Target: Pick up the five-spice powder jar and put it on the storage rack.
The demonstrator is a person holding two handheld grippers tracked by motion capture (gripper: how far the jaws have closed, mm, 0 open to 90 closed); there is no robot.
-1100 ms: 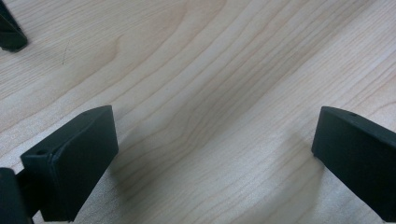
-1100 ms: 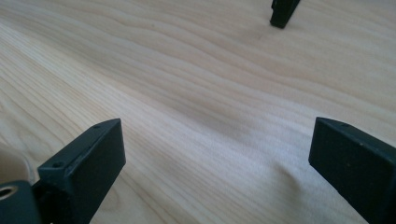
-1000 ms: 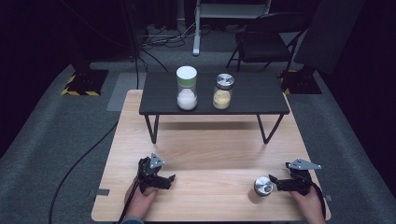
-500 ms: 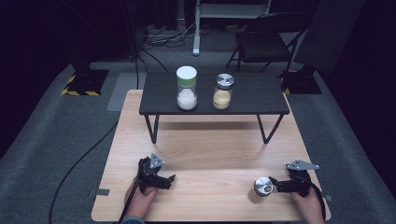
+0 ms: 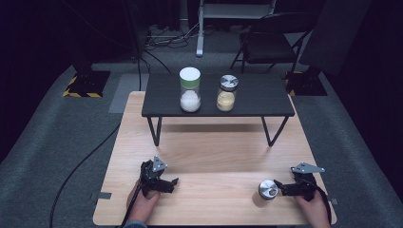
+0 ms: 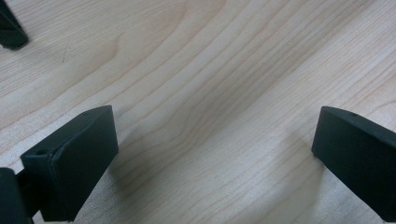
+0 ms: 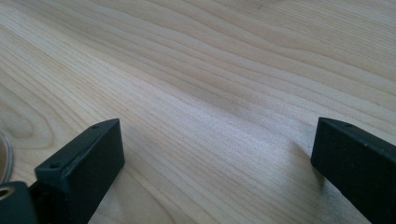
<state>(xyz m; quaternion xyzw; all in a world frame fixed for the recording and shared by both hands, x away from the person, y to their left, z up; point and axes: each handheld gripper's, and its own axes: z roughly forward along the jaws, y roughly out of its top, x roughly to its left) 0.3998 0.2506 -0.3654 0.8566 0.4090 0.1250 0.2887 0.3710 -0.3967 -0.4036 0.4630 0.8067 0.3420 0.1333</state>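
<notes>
Near the wooden table's (image 5: 214, 156) front left, my left gripper (image 5: 171, 184) rests low with its jaws pointing right. In the left gripper view, the left gripper (image 6: 215, 154) stands wide open over bare wood. At the front right, my right gripper (image 5: 281, 188) points left, just beside a small jar with a metal lid (image 5: 267, 190). The right gripper (image 7: 217, 158) is also wide open in its own view, with nothing between the jaws. A curved pale edge (image 7: 4, 158) shows at that view's left border.
A low black riser (image 5: 256, 95) stands across the back of the table. On it are a white-lidded jar of white powder (image 5: 190, 90) and a metal-lidded jar of yellowish grains (image 5: 227, 92). A dark riser foot (image 6: 9, 32) shows in the left gripper view.
</notes>
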